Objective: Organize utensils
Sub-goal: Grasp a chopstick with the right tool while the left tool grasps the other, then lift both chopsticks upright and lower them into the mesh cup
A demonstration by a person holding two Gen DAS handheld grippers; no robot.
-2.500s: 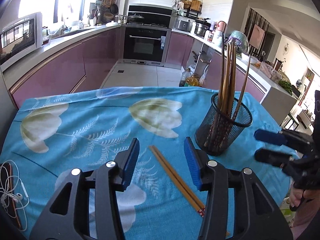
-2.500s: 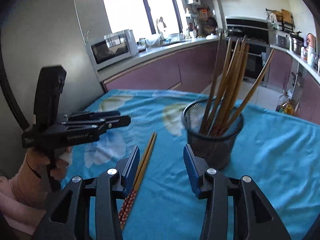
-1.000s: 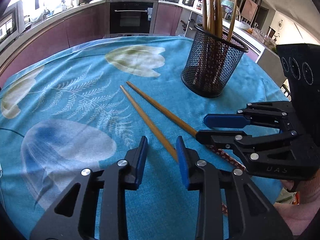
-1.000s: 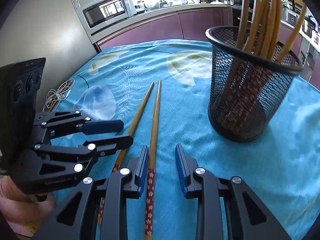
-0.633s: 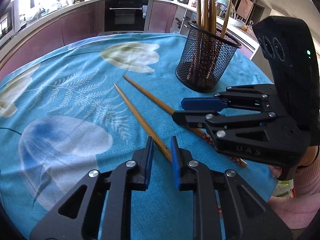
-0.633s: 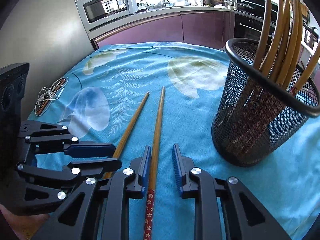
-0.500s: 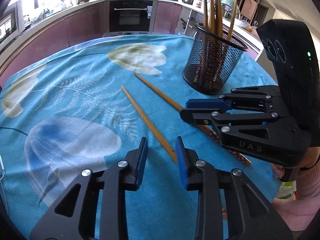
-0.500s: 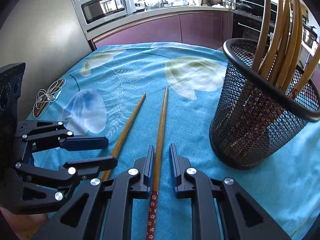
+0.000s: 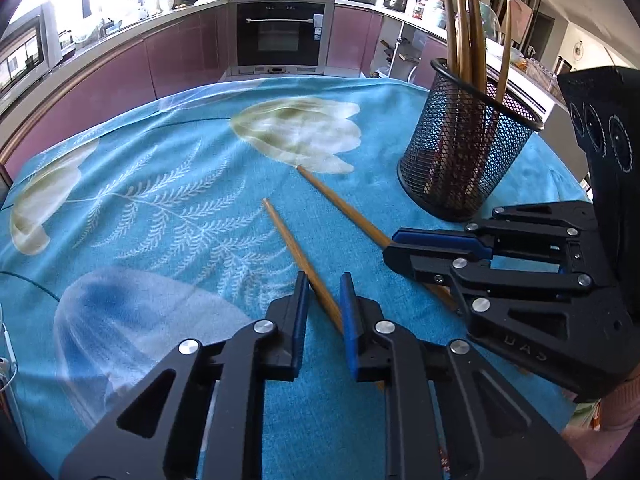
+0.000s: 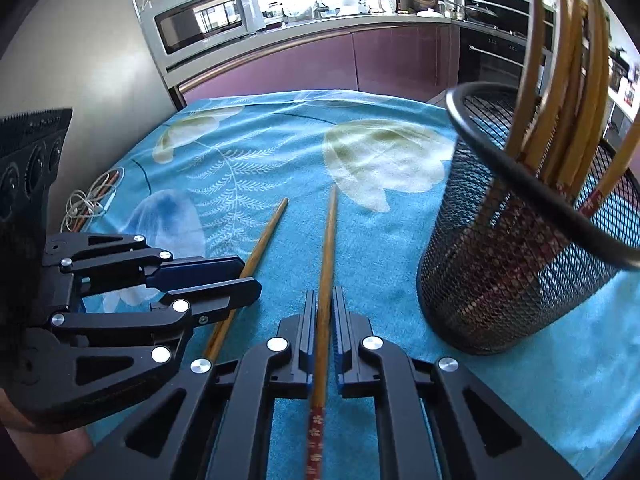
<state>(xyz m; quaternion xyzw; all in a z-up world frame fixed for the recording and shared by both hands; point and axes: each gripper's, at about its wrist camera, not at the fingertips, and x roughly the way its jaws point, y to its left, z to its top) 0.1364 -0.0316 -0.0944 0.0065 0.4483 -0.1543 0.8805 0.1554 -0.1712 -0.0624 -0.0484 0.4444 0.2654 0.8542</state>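
Observation:
Two wooden chopsticks lie on the blue flowered tablecloth (image 9: 168, 184). My left gripper (image 9: 323, 282) straddles the left chopstick (image 9: 298, 256), jaws narrowly apart and not clamped on it. My right gripper (image 10: 323, 298) is shut on the right chopstick (image 10: 328, 240), whose red patterned end runs back between the fingers; it also shows in the left wrist view (image 9: 340, 204). A black mesh holder (image 9: 464, 152) with several chopsticks stands upright at the right, close to my right gripper (image 9: 390, 250). In the right wrist view the holder (image 10: 512, 256) is near right and my left gripper (image 10: 244, 276) is at the left.
A coiled white cable (image 10: 90, 200) lies at the table's left edge. Kitchen counters, an oven (image 9: 286, 36) and a microwave (image 10: 204, 24) stand beyond the table. The table edge drops off just past the holder.
Both grippers came down over the chopsticks. My right gripper has closed on the right chopstick. My left gripper's jaws narrowed around the left chopstick.

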